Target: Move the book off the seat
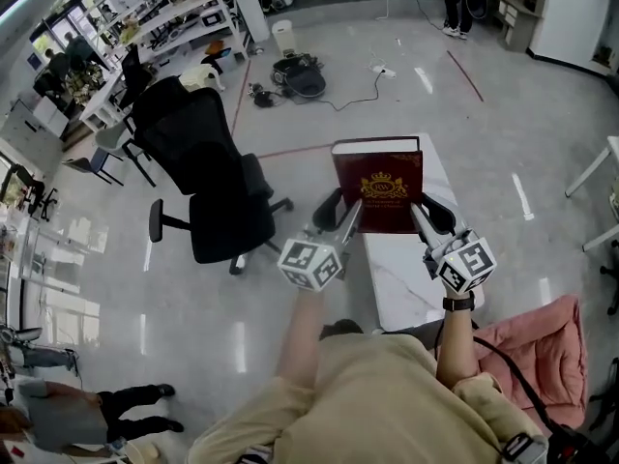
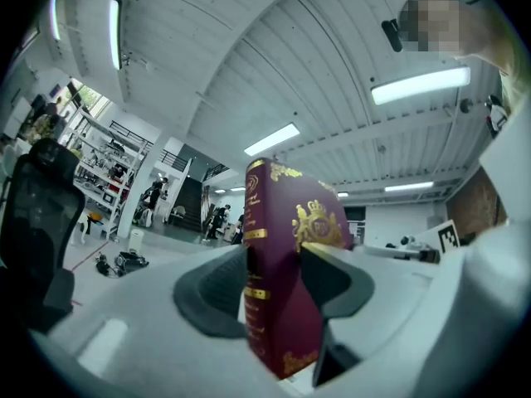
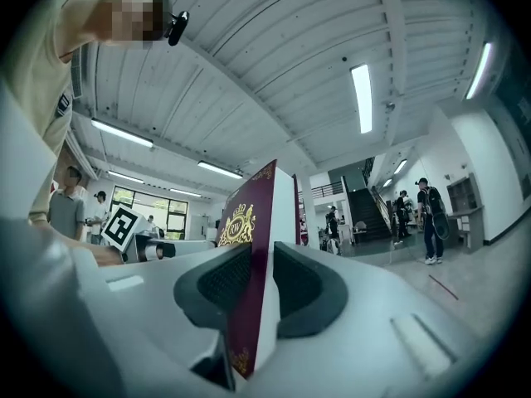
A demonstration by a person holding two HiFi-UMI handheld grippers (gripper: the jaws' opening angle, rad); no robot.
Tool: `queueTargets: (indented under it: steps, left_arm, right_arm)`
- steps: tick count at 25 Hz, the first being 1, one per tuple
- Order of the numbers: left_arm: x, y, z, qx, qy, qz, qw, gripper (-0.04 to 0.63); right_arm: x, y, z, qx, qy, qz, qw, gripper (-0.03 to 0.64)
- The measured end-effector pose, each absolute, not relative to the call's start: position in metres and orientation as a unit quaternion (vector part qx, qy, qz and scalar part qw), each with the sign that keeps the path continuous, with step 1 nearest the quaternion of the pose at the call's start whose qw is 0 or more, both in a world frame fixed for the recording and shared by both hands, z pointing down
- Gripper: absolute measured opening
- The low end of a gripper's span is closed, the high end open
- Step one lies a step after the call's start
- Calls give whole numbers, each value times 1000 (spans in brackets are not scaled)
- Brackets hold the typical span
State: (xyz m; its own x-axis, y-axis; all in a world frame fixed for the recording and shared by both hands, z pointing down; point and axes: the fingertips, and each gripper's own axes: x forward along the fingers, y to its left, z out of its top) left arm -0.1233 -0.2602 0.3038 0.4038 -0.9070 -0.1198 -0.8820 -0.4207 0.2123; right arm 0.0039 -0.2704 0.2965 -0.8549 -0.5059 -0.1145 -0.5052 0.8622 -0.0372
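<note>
There are 1 maroon book (image 1: 377,187), 2 grippers, the left gripper (image 1: 340,211) and the right gripper (image 1: 432,213), 1 black office chair (image 1: 208,177) at far left, 1 white table (image 1: 406,278) and 1 pink cushion (image 1: 546,351) at near right.

The book (image 1: 378,187) has a smooth maroon cover with shiny gold stamping. The table (image 1: 401,280) looks like polished marble, and the floor (image 1: 116,288) is glossy.

Bright, even light falls from ceiling strip lamps (image 2: 421,85), which glare in pale streaks on the glossy floor (image 1: 143,332). Both gripper views bulge fisheye, with dark corners. The book (image 2: 286,247) looks soft up close.
</note>
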Motion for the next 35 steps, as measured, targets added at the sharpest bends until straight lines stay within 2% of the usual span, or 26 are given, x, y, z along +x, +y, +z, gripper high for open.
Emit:
queueTargets:
  steps: [5, 17, 30, 35]
  left_arm:
    - [-112, -314, 353, 838, -532, -68, 98, 186]
    - [-91, -457, 531, 843, -470, -2, 261, 167]
    - [-104, -600, 825, 791, -412, 73, 445, 155]
    - [-108, -630, 914, 766, -413, 83, 485, 155]
  right_arm:
    - [14, -328, 346, -284, 957, -51, 29, 78]
    - [33, -468, 510, -351, 912, -188, -96, 74]
    - [14, -637, 790, -352, 842, -338, -229, 72]
    - [5, -679, 883, -335, 826, -360, -274, 74]
